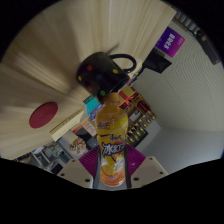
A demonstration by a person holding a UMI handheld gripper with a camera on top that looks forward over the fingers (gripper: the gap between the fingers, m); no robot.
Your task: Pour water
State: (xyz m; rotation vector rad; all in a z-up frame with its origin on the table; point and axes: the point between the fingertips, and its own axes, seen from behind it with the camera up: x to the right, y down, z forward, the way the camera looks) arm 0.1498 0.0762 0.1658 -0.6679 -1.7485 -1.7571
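Observation:
An orange drink bottle (111, 135) with a blue cap and a purple-and-orange label stands upright between my fingers. Both magenta pads (90, 160) press against its lower body, so my gripper (112, 170) is shut on the bottle. Beyond the bottle's cap, a black mug-like vessel (102, 71) with a handle and small red marks rests on the pale wooden table (50, 70). The bottle hides the gap between the fingertips.
A dark red round coaster (43, 115) lies on the table off to one side. A purple box (168, 42) and a dark device sit past the vessel. Shelves crowded with packaged goods (140, 115) stand behind the bottle.

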